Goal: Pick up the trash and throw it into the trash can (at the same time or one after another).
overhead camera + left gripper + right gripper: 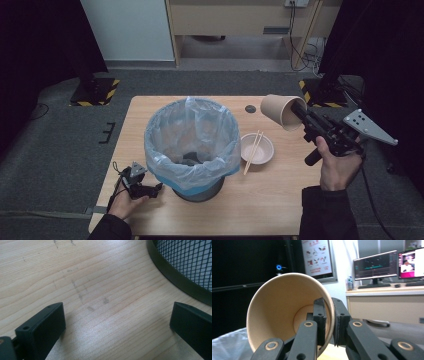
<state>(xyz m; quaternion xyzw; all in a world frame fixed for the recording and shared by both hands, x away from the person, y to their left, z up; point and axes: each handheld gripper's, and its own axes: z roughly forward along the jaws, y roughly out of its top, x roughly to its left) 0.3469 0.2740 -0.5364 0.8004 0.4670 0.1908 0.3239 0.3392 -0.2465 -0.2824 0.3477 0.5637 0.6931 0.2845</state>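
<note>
Paper cup [278, 111], tan and tipped sideways, is pinched at its rim by the right gripper [304, 116].

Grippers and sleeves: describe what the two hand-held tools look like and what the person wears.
Both grippers, left and right, are black with two flat jaws. The right carries a grey three-cornered plate with holes, brass-coloured pivot rings and a trailing cable. Both sleeves are dark.

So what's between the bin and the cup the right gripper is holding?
In the high view, a pink bowl with chopsticks across it sits on the table, below the gap between the bin and the raised cup.
</note>
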